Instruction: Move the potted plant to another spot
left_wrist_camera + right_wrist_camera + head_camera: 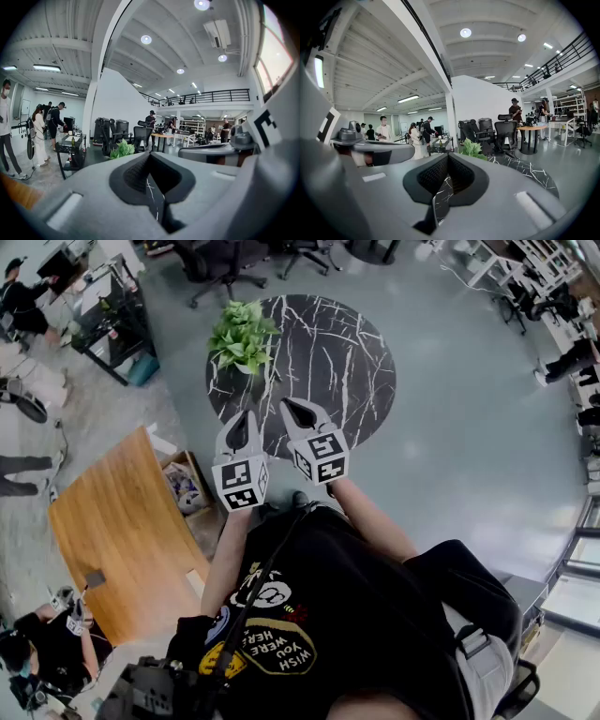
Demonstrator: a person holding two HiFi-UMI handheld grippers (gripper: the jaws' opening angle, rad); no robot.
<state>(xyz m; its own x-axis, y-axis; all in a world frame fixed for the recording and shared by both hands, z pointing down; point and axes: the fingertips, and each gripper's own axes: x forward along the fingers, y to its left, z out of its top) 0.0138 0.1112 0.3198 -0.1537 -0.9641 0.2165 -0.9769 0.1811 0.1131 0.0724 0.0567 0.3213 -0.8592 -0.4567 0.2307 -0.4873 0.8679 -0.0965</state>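
A leafy green potted plant (242,334) stands on the far left part of a round black marble table (328,362). Both grippers hover side by side over the table's near edge, short of the plant, and each is empty. My left gripper (247,415) is shut, and the plant (123,150) shows just above and left of its tips (150,156). My right gripper (292,407) is shut too, with the plant (472,148) a little right of its tips (448,157). The pot itself is hidden under the leaves.
A wooden table (122,531) stands at the left with an open cardboard box (187,486) beside it. A black cart (112,320) and office chairs (225,263) lie beyond the marble table. Several people stand around the room's edges.
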